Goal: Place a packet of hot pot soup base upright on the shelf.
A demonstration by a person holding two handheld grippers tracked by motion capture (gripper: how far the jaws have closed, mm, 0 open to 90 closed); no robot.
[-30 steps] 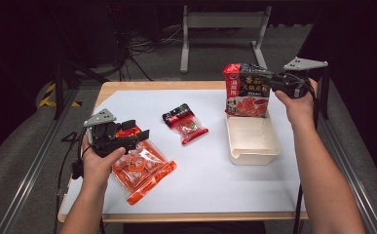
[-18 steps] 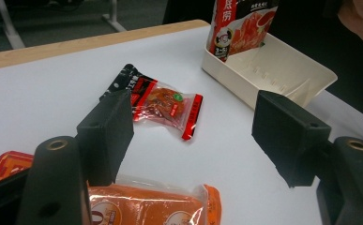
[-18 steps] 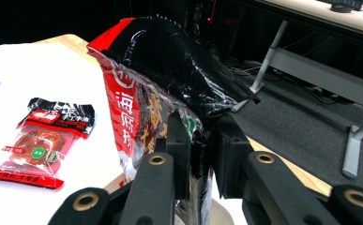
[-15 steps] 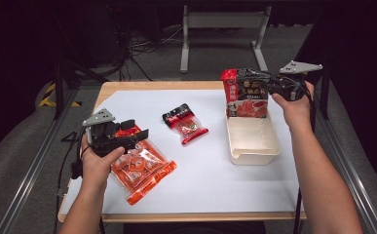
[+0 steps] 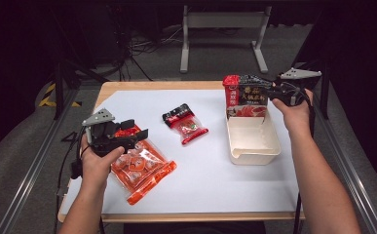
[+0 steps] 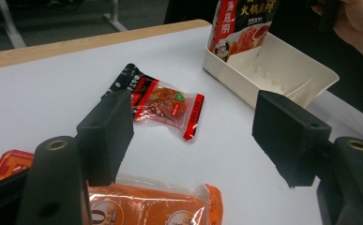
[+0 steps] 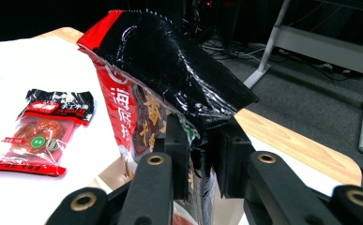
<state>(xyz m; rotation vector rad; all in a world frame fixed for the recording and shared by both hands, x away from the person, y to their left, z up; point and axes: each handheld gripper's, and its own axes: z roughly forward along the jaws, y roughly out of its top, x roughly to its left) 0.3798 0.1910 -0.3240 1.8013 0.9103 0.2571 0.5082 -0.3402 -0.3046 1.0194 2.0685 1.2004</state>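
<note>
Packing looks under way, one of three packets going in. The right gripper (image 5: 273, 91) pinches the top of the hotpot-base pouch (image 5: 247, 96), its jaws pressed onto the crumpled black upper edge. The pouch hangs upright with its lower end inside the far end of the cream tray (image 5: 254, 148), at the table's (image 5: 215, 185) far right corner; whether it rests on the tray floor cannot be told.

Pouch: glossy, red and black, large printed characters, top creased where held.

Left to do, by judgement: release the pouch, then fetch the small sachet (image 5: 185, 123) at mid-table and the large orange packet (image 5: 140, 168) near the left edge.

The left gripper (image 5: 138, 137) hovers over the orange packet, jaws spread, holding nothing.
</note>
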